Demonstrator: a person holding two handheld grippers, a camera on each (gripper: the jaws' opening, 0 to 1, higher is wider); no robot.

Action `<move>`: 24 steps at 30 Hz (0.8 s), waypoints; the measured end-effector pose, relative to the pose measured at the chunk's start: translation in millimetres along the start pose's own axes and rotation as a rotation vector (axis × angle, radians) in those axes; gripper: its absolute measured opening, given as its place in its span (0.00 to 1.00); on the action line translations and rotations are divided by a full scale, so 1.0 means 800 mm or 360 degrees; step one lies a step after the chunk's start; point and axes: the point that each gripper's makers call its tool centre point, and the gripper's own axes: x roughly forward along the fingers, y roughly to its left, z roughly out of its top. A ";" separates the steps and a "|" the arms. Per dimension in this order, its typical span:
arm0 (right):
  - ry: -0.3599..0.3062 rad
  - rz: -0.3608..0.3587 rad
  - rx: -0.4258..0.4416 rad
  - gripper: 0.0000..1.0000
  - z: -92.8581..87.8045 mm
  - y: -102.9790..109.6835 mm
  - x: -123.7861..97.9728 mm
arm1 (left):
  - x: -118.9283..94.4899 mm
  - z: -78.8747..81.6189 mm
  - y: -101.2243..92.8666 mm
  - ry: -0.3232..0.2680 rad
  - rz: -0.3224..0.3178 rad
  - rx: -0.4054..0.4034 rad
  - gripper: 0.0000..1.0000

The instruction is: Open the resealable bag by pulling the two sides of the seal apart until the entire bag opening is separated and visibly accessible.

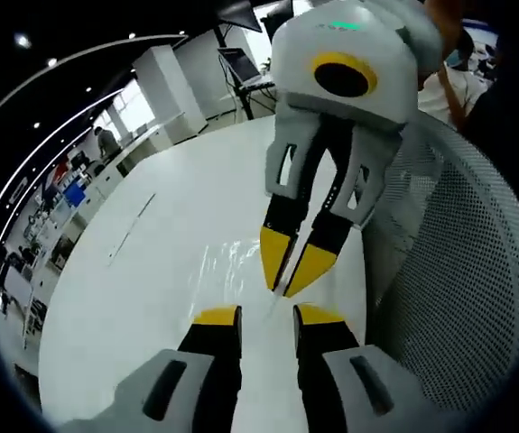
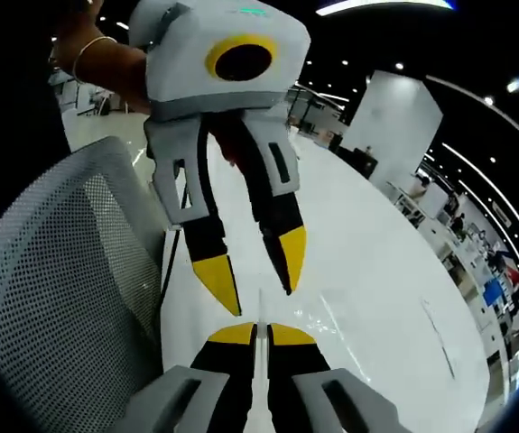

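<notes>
A clear resealable bag [image 1: 227, 262] lies flat on the white table [image 1: 133, 298], showing mostly as glints; in the right gripper view its shine [image 2: 324, 316] is just past my jaws. My right gripper [image 2: 260, 336] is shut on a thin upright edge of the bag. In the left gripper view that right gripper [image 1: 286, 287] reaches down from above, its yellow tips meeting at the bag's near edge. Facing it a short way off, my left gripper [image 1: 266, 316] is open, with a faint strip of bag edge near the gap. Its spread jaws [image 2: 261, 302] hang just above the right gripper's tips.
A grey mesh chair back [image 1: 458, 271] stands close beside both grippers, against the table edge [image 2: 51, 289]. A person's hand with a bracelet [image 2: 106, 63] holds the left gripper. A laptop [image 1: 241, 65] sits at the table's far side. Office desks and shelves lie beyond.
</notes>
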 end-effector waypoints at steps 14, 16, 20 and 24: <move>0.0009 0.0047 -0.0036 0.00 0.002 0.016 0.004 | 0.003 -0.007 -0.024 0.0078 -0.0102 0.0294 0.01; 0.0008 0.0049 -0.0033 0.00 0.001 0.017 0.003 | 0.003 -0.008 -0.024 0.0083 -0.0110 0.0306 0.01; 0.0014 0.0051 -0.0037 0.00 0.000 0.019 0.005 | 0.006 -0.011 -0.029 0.0099 -0.0146 0.0351 0.00; 0.0025 0.0051 -0.0082 0.01 0.000 0.021 0.008 | 0.008 -0.011 -0.032 0.0104 -0.0157 0.0434 0.00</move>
